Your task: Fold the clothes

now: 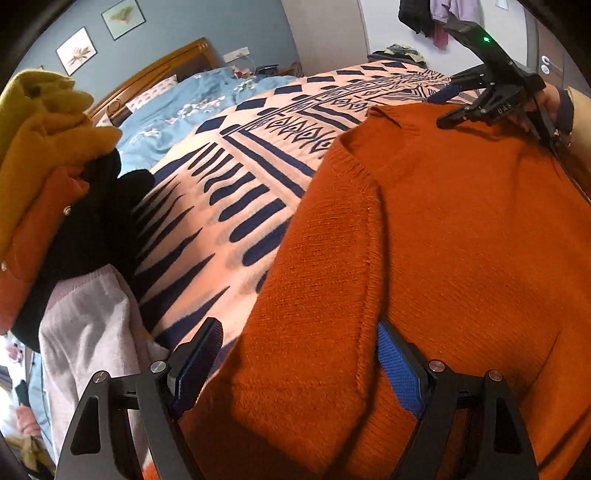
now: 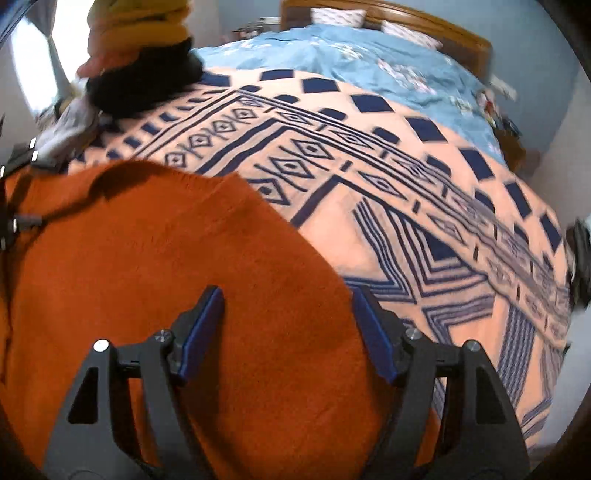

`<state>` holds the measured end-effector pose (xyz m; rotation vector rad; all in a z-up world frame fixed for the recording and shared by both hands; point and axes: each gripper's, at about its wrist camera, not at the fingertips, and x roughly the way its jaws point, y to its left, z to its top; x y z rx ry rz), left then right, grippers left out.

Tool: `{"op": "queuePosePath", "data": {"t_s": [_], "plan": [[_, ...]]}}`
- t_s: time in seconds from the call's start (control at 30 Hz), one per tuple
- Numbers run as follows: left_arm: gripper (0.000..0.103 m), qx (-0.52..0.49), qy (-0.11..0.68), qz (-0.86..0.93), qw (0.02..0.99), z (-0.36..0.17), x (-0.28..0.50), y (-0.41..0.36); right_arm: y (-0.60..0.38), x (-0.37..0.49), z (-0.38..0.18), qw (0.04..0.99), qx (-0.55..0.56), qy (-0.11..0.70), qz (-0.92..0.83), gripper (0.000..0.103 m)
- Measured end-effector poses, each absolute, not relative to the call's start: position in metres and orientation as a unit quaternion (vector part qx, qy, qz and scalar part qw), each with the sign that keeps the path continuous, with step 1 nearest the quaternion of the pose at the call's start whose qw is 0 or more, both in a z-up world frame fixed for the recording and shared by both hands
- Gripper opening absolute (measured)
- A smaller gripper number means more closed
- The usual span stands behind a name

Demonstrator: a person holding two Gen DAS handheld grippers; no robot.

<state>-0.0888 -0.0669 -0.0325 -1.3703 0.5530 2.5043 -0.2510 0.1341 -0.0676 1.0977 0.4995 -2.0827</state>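
Orange sweater point(image 1: 461, 236) spread flat on a pink-and-navy patterned blanket point(image 1: 236, 206) covering the bed, collar end toward the far side in the left wrist view. Left gripper point(image 1: 299, 354) low over the near part of the sweater, jaws wide apart, a folded sleeve or side edge lying between the blue pads point(image 1: 399, 369); no grip on the cloth visible. Right gripper point(image 2: 288, 317) also wide apart, hovering over the sweater's edge point(image 2: 177, 280), one finger above orange knit, the other at the border with the blanket point(image 2: 424, 206). Same gripper seen from the left wrist point(image 1: 448, 107) near the collar; contact with the cloth not clear. Pile of clothes point(image 1: 55, 166) at the left: mustard, orange, black, pale pink. Blue duvet point(image 2: 369, 59) and wooden headboard point(image 2: 424, 26) beyond.
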Motion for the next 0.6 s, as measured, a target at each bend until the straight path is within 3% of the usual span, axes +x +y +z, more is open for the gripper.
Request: {"op": "queuePosePath", "data": {"t_s": [0.07, 0.13, 0.17, 0.2, 0.3, 0.37, 0.6], "plan": [[0.079, -0.47, 0.176, 0.857, 0.115, -0.033, -0.095, -0.068, 0.135, -0.251, -0.067, 0.372, 0.429, 0.181, -0.803, 0.07], [0.063, -0.473, 0.161, 0.858, 0.122, -0.032, -0.1, -0.068, 0.133, -0.247, -0.067, 0.375, 0.42, 0.194, -0.803, 0.048], [0.05, -0.472, 0.161, 0.858, 0.123, -0.031, -0.101, -0.066, 0.132, -0.245, -0.065, 0.379, 0.416, 0.199, -0.802, 0.025], [0.04, -0.471, 0.165, 0.858, 0.12, -0.03, -0.102, -0.064, 0.132, -0.242, -0.063, 0.378, 0.415, 0.201, -0.803, 0.011], [0.02, -0.464, 0.18, 0.861, 0.106, -0.026, -0.105, -0.056, 0.131, -0.235, -0.057, 0.361, 0.405, 0.22, -0.811, 0.009], [0.013, -0.458, 0.165, 0.868, 0.101, -0.019, -0.112, -0.056, 0.132, -0.229, -0.046, 0.341, 0.387, 0.223, -0.827, 0.009], [0.01, -0.393, 0.119, 0.91, 0.064, 0.033, -0.146, -0.054, 0.163, -0.23, 0.014, 0.258, 0.301, 0.193, -0.898, 0.006]]}}
